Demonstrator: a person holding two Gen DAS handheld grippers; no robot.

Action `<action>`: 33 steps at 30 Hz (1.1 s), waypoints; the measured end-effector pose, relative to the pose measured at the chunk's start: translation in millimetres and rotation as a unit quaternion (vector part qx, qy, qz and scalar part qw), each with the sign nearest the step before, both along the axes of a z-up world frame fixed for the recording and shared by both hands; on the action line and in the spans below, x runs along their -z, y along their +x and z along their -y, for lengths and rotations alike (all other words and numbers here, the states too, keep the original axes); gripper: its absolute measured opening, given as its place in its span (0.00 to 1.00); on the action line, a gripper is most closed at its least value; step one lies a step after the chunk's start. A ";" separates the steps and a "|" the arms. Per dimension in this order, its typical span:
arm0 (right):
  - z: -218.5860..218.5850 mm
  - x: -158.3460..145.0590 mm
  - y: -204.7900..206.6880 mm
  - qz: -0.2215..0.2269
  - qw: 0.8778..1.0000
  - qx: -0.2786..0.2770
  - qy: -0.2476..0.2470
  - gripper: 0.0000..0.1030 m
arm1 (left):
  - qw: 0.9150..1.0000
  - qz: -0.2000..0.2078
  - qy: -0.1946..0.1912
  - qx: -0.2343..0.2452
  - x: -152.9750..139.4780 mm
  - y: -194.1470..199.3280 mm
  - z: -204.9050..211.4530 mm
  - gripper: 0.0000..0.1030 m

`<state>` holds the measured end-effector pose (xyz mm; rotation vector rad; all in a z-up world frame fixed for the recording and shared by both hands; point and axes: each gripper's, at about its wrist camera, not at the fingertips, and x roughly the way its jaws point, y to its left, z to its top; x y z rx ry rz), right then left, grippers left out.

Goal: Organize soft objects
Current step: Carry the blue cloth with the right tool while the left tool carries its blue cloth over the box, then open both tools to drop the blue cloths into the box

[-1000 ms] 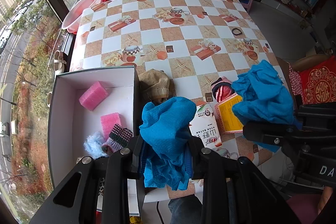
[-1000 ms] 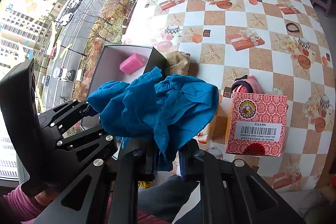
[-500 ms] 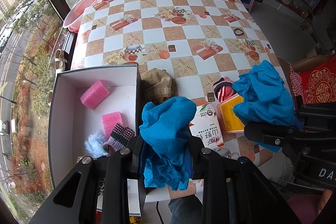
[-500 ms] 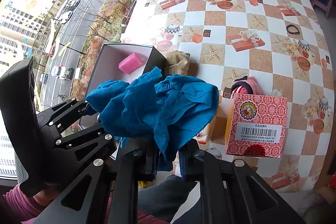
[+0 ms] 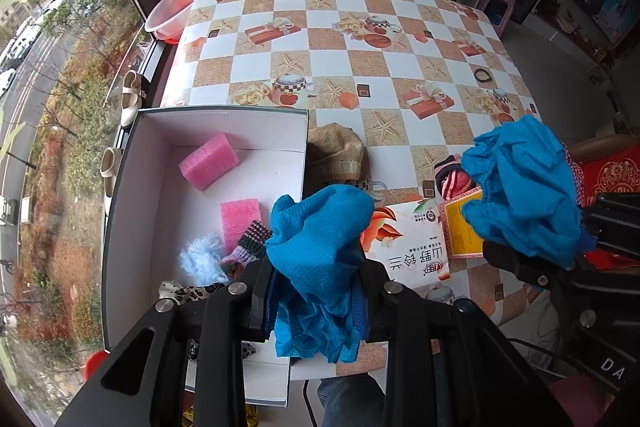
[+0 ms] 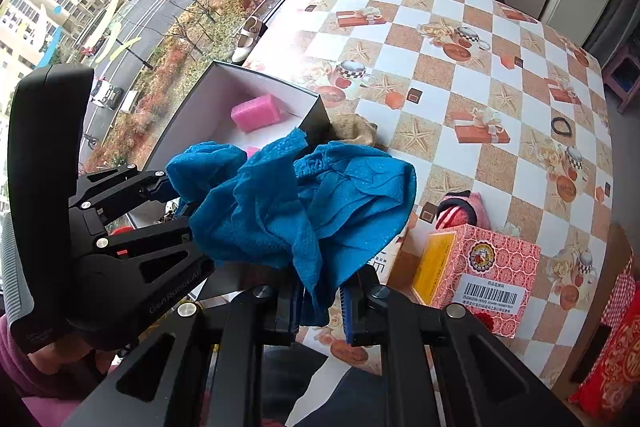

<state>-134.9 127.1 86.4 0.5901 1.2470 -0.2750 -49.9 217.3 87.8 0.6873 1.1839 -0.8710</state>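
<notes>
I had both grippers pinching one crumpled blue mesh cloth (image 5: 320,227), lifted beside the white cardboard box (image 5: 132,187): left gripper (image 5: 316,301), right gripper (image 6: 320,301). Pink foam sponges (image 5: 209,165) already lay inside; a tan knitted hat (image 5: 336,151) and striped pink sock (image 5: 456,181) remained on the table.

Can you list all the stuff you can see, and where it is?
blue cloth: one, blue, held up between both tools
white box: one, table's left edge
pink sponges: two, in box
fluffy puff: one, pale blue, in box
knit sock: one, striped, in box
tan hat: one, beside box
red patterned carton: one, table's near edge
hair tie: one, black, on table
left tool: gripping cloth
right tool: gripping cloth
</notes>
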 end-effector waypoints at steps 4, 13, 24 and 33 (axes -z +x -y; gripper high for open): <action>-7.3 0.6 12.3 0.000 1.000 -0.019 -0.001 0.15 | 1.000 0.001 -0.002 -0.018 -0.9 9.6 -9.5 0.31; -24.6 5.0 42.7 -0.005 0.998 -0.063 0.000 0.15 | 0.998 -0.003 -0.002 -0.061 -0.6 33.1 -35.7 0.31; -54.4 11.8 81.9 -0.008 0.992 -0.125 0.006 0.16 | 0.993 -0.007 0.002 -0.121 1.2 62.7 -73.4 0.31; -74.9 23.3 107.8 -0.018 0.986 -0.166 0.013 0.16 | 0.987 -0.017 0.009 -0.160 6.8 80.7 -95.4 0.32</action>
